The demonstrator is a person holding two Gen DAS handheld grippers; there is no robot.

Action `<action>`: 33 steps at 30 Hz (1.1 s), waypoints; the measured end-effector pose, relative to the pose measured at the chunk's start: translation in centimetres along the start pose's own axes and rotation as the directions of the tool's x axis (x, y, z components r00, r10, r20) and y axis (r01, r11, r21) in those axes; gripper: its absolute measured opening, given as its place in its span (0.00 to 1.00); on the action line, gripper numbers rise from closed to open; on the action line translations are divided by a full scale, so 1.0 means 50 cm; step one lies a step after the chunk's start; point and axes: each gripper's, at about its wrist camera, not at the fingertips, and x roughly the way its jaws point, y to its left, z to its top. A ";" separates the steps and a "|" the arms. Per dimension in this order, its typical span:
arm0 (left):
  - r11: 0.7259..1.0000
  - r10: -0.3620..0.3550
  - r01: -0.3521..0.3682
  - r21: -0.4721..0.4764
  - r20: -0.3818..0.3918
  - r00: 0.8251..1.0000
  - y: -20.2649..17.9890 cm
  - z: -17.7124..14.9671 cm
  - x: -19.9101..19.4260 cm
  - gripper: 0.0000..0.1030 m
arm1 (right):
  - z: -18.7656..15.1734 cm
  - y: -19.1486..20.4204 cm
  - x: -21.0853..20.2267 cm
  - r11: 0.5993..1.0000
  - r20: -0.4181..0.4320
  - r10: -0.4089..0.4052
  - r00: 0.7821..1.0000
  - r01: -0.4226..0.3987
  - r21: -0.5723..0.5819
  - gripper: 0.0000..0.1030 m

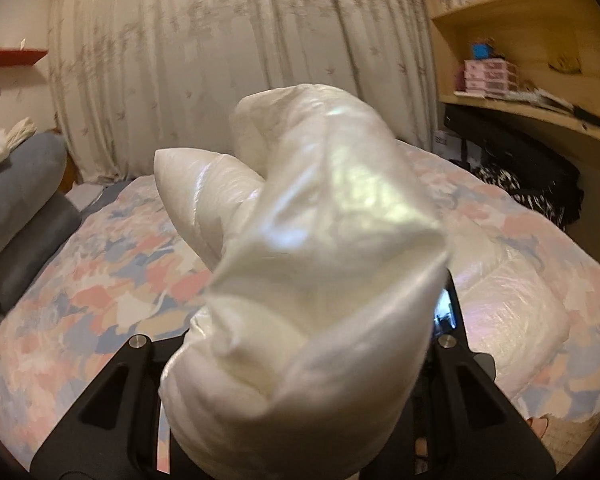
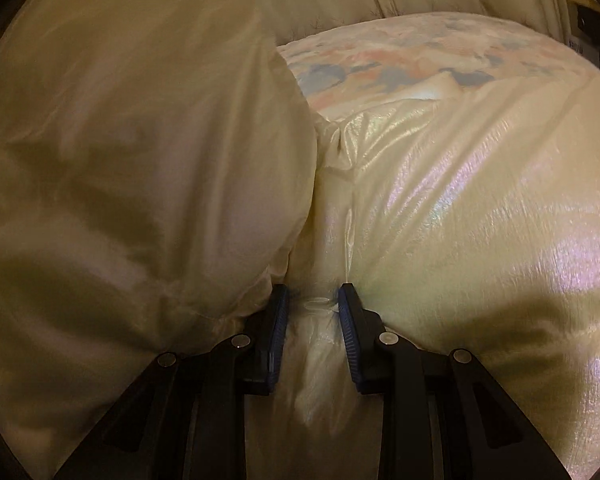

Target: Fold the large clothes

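Observation:
A shiny cream puffer jacket [image 1: 320,248] bulges up in front of the left wrist camera, lifted above the bed. My left gripper [image 1: 300,344] is shut on a thick wad of it; the fingertips are hidden under the fabric. More of the jacket [image 1: 512,312] lies on the bed to the right. In the right wrist view the jacket [image 2: 480,208] fills the frame. My right gripper [image 2: 312,300] is shut on a fold of it, blue pads [image 2: 346,312] pressing the fabric from both sides.
The bed has a pastel patchwork cover [image 1: 80,288], also seen in the right wrist view [image 2: 400,60]. Grey pillows [image 1: 20,208] lie at the left. A patterned curtain [image 1: 220,40] hangs behind. Wooden shelves and a desk [image 1: 540,60] stand at the right, with dark items below.

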 end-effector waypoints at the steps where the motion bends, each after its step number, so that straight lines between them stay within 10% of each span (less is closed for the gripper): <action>1: 1.000 -0.004 0.004 0.017 -0.005 1.000 -0.020 0.013 -0.001 0.29 | -0.010 -0.002 -0.012 1.000 -0.002 0.014 1.000 -0.014 0.010 0.27; 8: 0.997 -0.013 0.017 0.079 -0.048 0.999 -0.136 0.068 0.016 0.30 | -0.052 -0.062 -0.167 0.978 0.017 0.159 0.987 -0.159 0.134 0.27; 14: 0.989 -0.011 0.022 0.145 -0.075 0.997 -0.257 0.115 0.050 0.29 | -0.099 -0.149 -0.385 0.982 0.116 -0.096 0.989 0.075 0.175 0.29; 22: 0.957 -0.067 0.091 0.277 -0.097 0.993 -0.509 0.136 0.107 0.29 | -0.147 -0.261 -0.575 0.887 0.257 -0.363 0.896 0.248 0.389 0.29; 29: 0.884 -0.061 0.077 0.461 -0.049 0.997 -0.747 0.058 0.147 0.29 | -0.194 -0.340 -0.628 0.772 0.220 -0.541 0.812 0.375 0.514 0.29; 33: 0.822 -0.041 0.012 0.570 0.039 0.998 -0.824 -0.021 0.158 0.32 | -0.258 -0.383 -0.639 0.737 0.158 -0.541 0.826 0.375 0.562 0.29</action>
